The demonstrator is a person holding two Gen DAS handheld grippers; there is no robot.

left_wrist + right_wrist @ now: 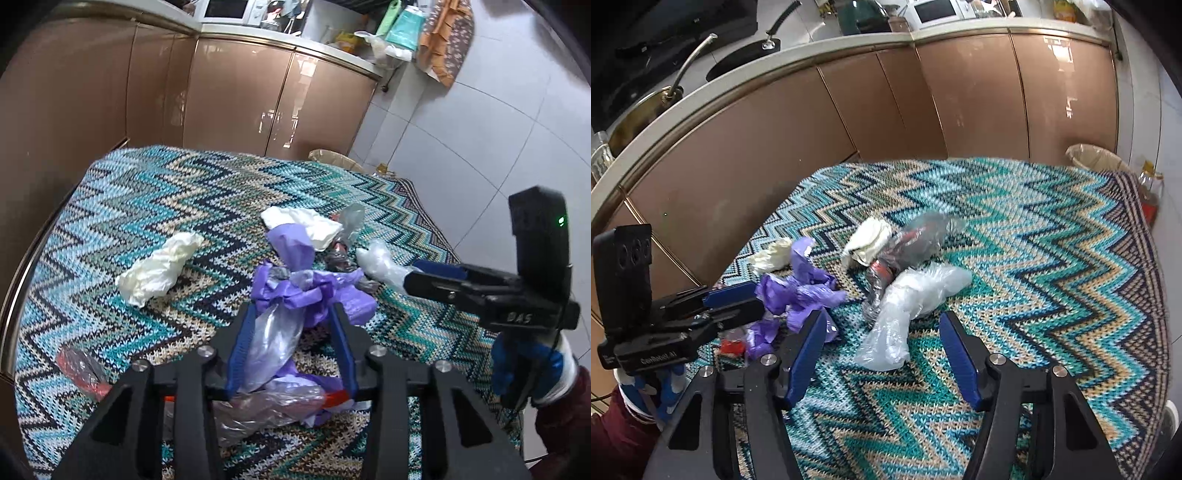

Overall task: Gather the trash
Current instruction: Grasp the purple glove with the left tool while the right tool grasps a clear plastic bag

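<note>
Left gripper [293,314] clamped on purple plastic wad [314,291]; right gripper [882,325] spread around clear bag [905,299]. Light, crumply, slippery; best pinched mid-bunch.

A home kitchen: glossy bronze cabinets [820,122] run under a pale countertop [701,92]. On that countertop sit a white microwave [936,13], a steel pot [639,110] and a black pan [746,59]. A lined waste bin [1095,158] stands below the cabinets' right end.

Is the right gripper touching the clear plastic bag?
Apart. The right wrist view shows the right gripper open, with tablecloth visible between each finger and the clear plastic bag.
</note>
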